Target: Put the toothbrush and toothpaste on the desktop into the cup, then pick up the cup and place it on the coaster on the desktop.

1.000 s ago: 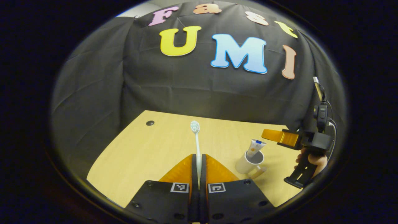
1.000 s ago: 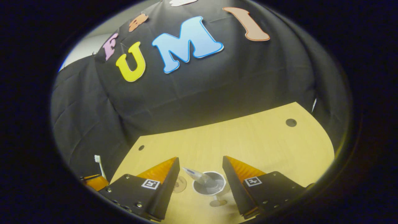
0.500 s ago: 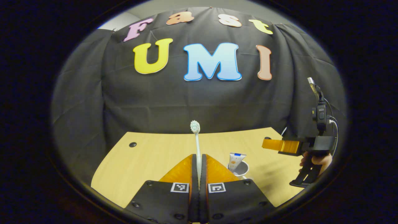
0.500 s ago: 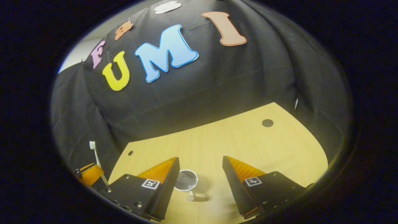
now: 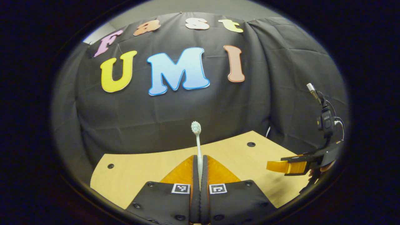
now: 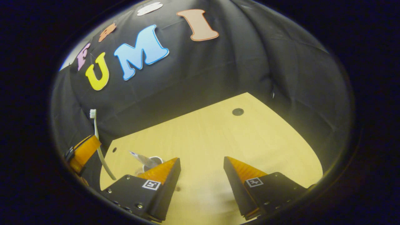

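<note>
The left gripper is clamped on the toothbrush, whose long axis stands upright, bristle head at the top, handle pinched between the fingers above the wooden desktop. The right gripper hangs with its jaws wide apart and nothing between them. In the right gripper view the cup sits on the desktop's near left, the toothpaste already leaning out of it; the toothbrush hangs just left of that cup, so the left gripper is likely the nearer one and should carry it rightward and down into the mouth.
</note>
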Action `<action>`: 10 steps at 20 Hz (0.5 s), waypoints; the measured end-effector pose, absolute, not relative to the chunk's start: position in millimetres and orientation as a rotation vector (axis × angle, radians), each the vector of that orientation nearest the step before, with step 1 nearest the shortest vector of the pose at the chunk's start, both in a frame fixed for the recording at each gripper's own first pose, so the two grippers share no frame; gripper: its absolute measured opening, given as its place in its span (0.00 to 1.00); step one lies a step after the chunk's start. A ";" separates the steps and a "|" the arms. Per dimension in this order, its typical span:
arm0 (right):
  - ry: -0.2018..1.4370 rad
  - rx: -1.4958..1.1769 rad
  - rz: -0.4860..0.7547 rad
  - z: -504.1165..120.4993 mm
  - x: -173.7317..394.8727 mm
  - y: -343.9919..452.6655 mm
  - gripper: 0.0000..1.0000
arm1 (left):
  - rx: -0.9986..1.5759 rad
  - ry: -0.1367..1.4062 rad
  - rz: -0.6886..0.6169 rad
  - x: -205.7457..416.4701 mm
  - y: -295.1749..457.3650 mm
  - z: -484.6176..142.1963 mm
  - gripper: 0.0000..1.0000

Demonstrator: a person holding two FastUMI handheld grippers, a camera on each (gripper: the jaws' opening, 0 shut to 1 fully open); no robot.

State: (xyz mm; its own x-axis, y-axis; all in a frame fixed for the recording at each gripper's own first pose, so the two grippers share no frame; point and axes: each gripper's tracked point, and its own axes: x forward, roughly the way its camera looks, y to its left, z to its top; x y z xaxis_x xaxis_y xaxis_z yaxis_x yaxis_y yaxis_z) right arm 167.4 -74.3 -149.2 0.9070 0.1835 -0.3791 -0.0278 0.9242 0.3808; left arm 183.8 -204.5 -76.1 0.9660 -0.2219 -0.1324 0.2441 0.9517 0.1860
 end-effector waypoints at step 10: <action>0.460 0.396 0.031 -172.5 161.4 -118.5 0.83 | 0.247 0.077 -0.324 219.9 -254.1 -105.2 0.08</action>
